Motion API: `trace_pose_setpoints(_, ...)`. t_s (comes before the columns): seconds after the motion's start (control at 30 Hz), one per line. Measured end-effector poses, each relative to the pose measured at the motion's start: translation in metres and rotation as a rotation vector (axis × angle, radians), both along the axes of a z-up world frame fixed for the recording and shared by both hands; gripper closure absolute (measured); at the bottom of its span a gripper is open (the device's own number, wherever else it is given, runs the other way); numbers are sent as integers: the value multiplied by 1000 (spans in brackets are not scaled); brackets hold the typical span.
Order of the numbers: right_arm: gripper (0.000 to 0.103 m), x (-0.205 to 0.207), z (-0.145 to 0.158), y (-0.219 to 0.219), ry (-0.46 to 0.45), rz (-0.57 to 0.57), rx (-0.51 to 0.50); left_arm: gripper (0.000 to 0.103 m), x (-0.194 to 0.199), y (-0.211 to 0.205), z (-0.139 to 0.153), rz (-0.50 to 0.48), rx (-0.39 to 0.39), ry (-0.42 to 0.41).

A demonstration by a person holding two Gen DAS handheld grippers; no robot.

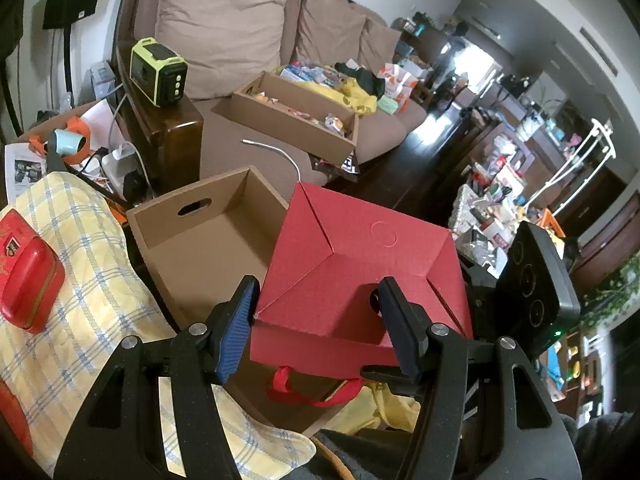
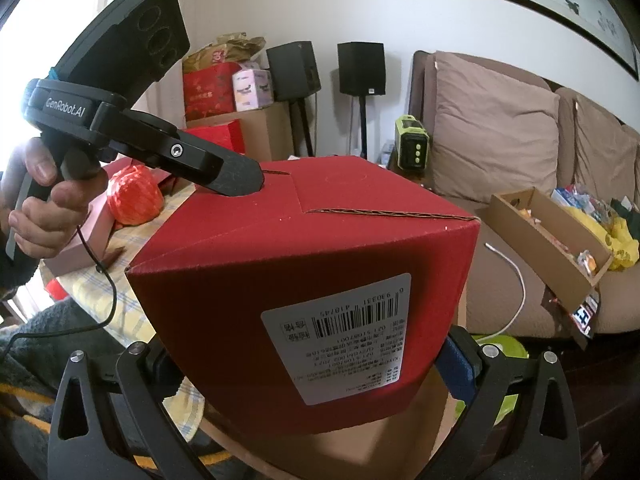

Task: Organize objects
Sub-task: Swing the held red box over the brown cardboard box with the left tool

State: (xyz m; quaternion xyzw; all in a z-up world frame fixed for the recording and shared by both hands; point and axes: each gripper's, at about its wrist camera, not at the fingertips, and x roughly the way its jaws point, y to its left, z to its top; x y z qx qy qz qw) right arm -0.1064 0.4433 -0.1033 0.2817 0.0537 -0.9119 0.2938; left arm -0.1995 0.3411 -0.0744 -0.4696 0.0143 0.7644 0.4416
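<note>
Cluttered living room around you: a brown sofa (image 1: 248,20) heaped with oddments behind, a yellow checked cloth (image 1: 80,272) to the side with a red tin (image 1: 28,276) on it. Right in front sits the open brown crate (image 1: 200,240), and the red cardboard box (image 1: 360,264) hangs tilted over its near corner, bottom flaps turned up toward your left camera.

Your left gripper (image 1: 320,320) stands about half open; one finger reaches into a hole in the box's folded bottom while the blue pad (image 1: 236,332) lies at the outer edge, so the jaws pinch that flap. Your right gripper (image 2: 308,368) straddles the labelled side of the box (image 2: 304,280), its fingers against opposite walls; whether they press hard you cannot tell.

Expect the box to be light but bulky, judging by its corrugated walls. Those walls are stiff along the folds and give in the middle, so squeeze near the corners and edges, not mid-panel. The bottom flaps are only tucked, and a pull on one could spring them open. A red ribbon handle (image 1: 316,394) dangles underneath and may catch on the crate's rim.
</note>
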Motion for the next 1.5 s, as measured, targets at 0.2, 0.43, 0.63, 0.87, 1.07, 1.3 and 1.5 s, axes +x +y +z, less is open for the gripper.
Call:
trace_pose_setpoints(0.2, 1, -1, -6, 4, -21, 10, 2, 44, 10, 8, -1, -1, -36, 38)
trace_pose_setpoints(0.43, 2, -1, -7, 2, -25, 14, 4, 44, 9, 6, 1, -2, -45, 42)
trace_pose_setpoints(0.63, 2, -3, -14, -3, -62, 33, 27, 44, 8, 3, -11, 2, -58, 25)
trace_pose_setpoints(0.87, 2, -6, -22, -6, -112, 50, 53, 44, 13, 5, -19, -10, -94, 33)
trace_pose_setpoints(1.07, 2, -7, -28, -7, -139, 67, 62, 44, 11, 5, -27, -2, -95, 2)
trace_pose_setpoints(1.3, 2, -11, -42, -7, -185, 80, 57, 44, 7, 6, -43, 6, -115, -29)
trace_pose_setpoints(1.5, 3, -13, -58, -20, -227, 82, 148, 53, 6, 10, -54, 21, -155, -38)
